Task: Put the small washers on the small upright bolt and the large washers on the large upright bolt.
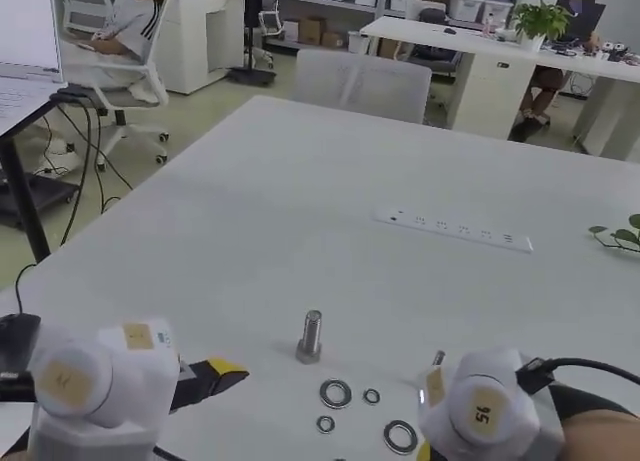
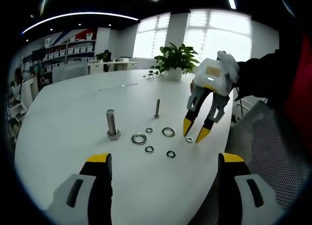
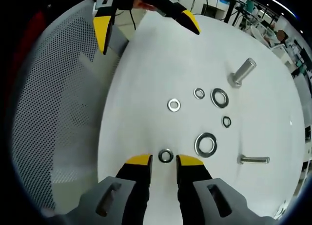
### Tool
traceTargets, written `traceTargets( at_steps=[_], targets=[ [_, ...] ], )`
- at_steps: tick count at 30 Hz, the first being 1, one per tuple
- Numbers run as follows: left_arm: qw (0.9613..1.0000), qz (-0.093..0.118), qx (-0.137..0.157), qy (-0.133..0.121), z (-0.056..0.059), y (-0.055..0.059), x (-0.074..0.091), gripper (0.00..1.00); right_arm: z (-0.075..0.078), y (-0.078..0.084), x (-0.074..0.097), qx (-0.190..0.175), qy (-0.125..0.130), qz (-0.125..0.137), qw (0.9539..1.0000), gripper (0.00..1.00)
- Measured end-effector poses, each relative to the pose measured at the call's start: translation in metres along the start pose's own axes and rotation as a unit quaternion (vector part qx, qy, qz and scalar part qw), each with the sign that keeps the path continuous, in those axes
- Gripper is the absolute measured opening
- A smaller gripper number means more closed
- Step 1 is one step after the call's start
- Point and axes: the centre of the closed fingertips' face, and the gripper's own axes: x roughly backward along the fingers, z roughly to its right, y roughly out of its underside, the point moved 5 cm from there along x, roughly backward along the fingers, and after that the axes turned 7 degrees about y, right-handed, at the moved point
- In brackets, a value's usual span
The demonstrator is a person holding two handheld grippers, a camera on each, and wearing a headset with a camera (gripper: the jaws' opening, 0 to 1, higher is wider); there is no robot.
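Note:
The large upright bolt [image 1: 309, 338] [image 2: 111, 125] [image 3: 242, 71] and the thin small bolt [image 2: 157, 108] [image 3: 253, 160] stand on the white table [image 1: 300, 201]. Flat on the table beside them lie two large washers [image 3: 206, 144] [image 3: 220, 97] and several small ones [image 3: 174, 105]. My right gripper [image 3: 164, 160] [image 2: 195, 132] is low over the table, its jaws slightly apart on either side of a small washer [image 3: 165, 155] [image 2: 189, 139]. My left gripper [image 2: 165, 159] is held wide open, back from the washers, with nothing between its jaws.
A white power strip [image 1: 455, 229] lies farther back on the table. A potted plant [image 2: 175, 59] stands at the table's far side. A mesh chair [image 3: 53, 112] is at the near table edge. Desks, chairs and seated people fill the room behind.

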Motion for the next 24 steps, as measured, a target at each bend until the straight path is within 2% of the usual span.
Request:
traceTargets(
  at_steps=[14,24],
  targets=[
    [1.0000,0.002,0.001,0.000,0.0016,-0.0010,-0.0002,0.89,0.0019,-0.0001,-0.0007,0.008,-0.001,-0.009,0.9999,0.15],
    [1.0000,0.002,-0.001,0.002,0.0023,-0.0026,-0.0012,0.89,0.0026,-0.0014,-0.0002,0.007,-0.002,-0.022,0.9997,0.15]
  ],
)
